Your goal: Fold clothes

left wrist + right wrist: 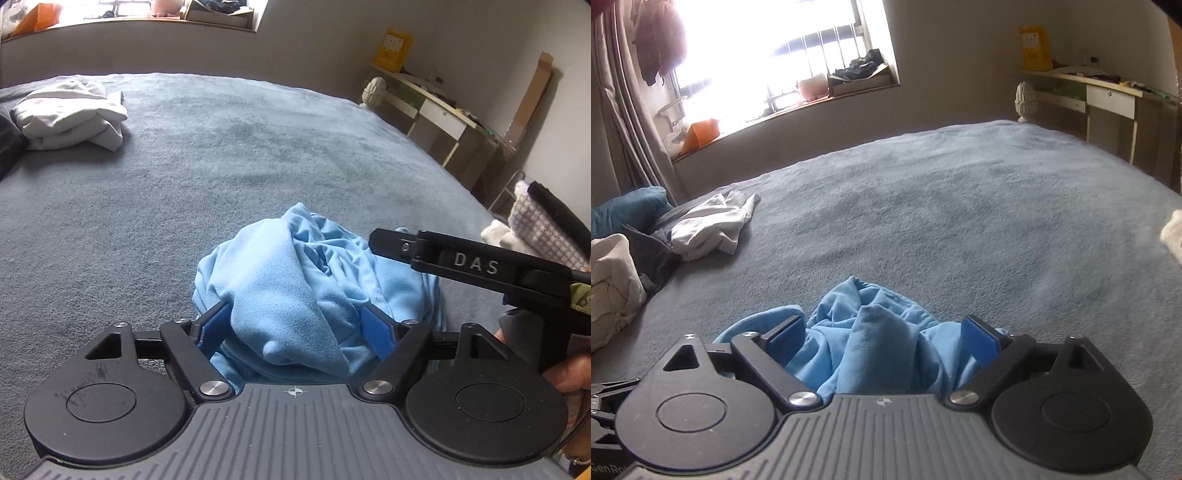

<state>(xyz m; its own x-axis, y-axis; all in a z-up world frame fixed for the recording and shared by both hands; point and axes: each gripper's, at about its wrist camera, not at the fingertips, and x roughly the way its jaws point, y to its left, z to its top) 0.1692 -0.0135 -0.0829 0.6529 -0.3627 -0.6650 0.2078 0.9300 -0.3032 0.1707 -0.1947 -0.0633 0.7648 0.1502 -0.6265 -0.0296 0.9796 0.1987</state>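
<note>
Basically both grippers are down over the same light blue garment [295,288], crumpled in a heap on the near part of the grey-blue bed cover [229,155]. Left gripper [301,328]: jaws spread, a raised fold of the cloth sits between the blue pads [216,330], the cloth seems to brush the pads but isn't clamped. No clear long axis, it's just a mound; bulk lies straight ahead of and under the left fingers. Right gripper [882,338]: also apart, straddling a peaked ridge of the same garment [871,343], pads either side, not clamped. In the left wrist view the right gripper [373,240] comes in from the right, tip over the heap's far right edge. Both about equally near; likely each pinches its own fold, then spreads it. A white garment [70,114] lies well apart, far left.
</note>
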